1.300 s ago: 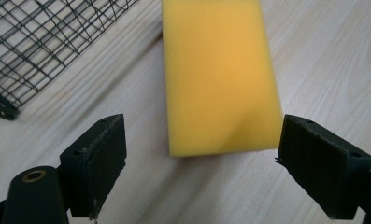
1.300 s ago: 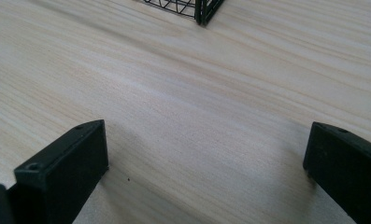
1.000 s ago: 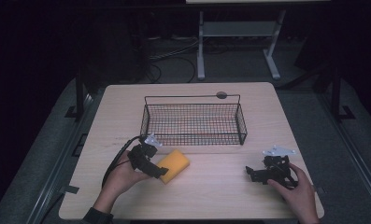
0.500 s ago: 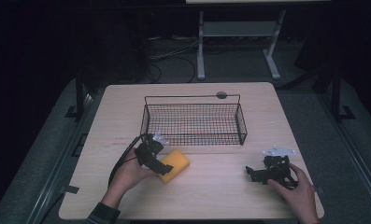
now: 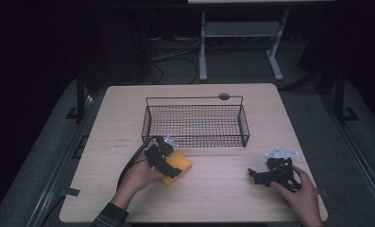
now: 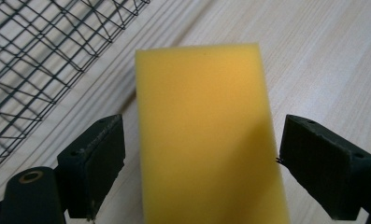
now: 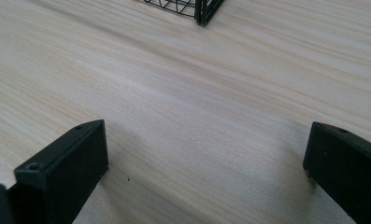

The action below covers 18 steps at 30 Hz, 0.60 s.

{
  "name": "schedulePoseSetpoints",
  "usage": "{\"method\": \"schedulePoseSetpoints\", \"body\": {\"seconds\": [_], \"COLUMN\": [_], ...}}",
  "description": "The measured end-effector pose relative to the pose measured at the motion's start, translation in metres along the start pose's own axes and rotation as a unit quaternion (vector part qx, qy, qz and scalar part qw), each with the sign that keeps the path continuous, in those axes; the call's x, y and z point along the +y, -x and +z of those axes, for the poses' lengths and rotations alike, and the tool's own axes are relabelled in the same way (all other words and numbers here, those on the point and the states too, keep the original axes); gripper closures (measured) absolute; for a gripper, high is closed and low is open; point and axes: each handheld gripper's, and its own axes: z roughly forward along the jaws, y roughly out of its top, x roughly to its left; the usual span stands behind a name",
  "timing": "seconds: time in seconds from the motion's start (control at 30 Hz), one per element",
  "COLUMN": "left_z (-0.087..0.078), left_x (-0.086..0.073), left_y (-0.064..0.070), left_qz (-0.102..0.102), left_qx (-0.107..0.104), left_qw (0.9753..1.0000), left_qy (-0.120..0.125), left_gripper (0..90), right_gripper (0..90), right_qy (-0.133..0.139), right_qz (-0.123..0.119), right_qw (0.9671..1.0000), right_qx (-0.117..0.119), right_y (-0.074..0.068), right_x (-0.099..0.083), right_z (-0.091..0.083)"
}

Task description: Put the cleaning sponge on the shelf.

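Left gripper [image 5: 170, 166]: straddling the yellow rectangular foam sponge [image 6: 206, 130], jaws spread, a gap showing on the left side.
Sponge: lying on the pale wooden table [image 5: 128, 123], just beside the black wire basket [image 5: 195, 121].
Right gripper [image 5: 258, 176]: resting low on the table, jaws spread wide, holding nothing.

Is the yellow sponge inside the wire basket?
No, the yellow sponge lies on the wooden table in front of the wire basket, between the open jaws of the left gripper.
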Motion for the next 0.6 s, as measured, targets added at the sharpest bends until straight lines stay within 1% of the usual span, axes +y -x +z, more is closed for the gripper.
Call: {"method": "schedulePoseSetpoints", "body": {"seconds": [0.07,0.13,0.17,0.27,0.37,0.6], "left_z": [0.002,0.005,0.008,0.012,0.017,0.021], "left_x": [0.001,0.002,0.003,0.003,0.003,0.003], "left_y": [0.001,0.002,0.003,0.004,0.005,0.006], "left_qz": [-0.003,-0.001,-0.003,-0.004,-0.006,-0.003], "left_qx": [0.0,0.002,0.0,0.002,0.004,0.01], "left_qw": [1.0,1.0,0.9999,0.9999,0.9997,0.9995], "left_qy": [-0.001,-0.008,-0.013,-0.015,-0.022,-0.031], "left_gripper": [13.7,13.7,13.7,13.7,13.8,14.4], "right_gripper": [0.0,0.0,0.0,0.0,0.0,0.0], "right_qy": [0.0,0.0,0.0,0.0,0.0,0.0], "right_qz": [0.0,0.0,0.0,0.0,0.0,0.0], "right_qw": [1.0,1.0,1.0,1.0,1.0,1.0], "right_qx": [0.0,0.0,0.0,0.0,0.0,0.0], "right_y": [0.0,0.0,0.0,0.0,0.0,0.0], "right_x": [0.0,0.0,0.0,0.0,0.0,0.0], "right_z": [0.0,0.0,0.0,0.0,0.0,0.0]}}
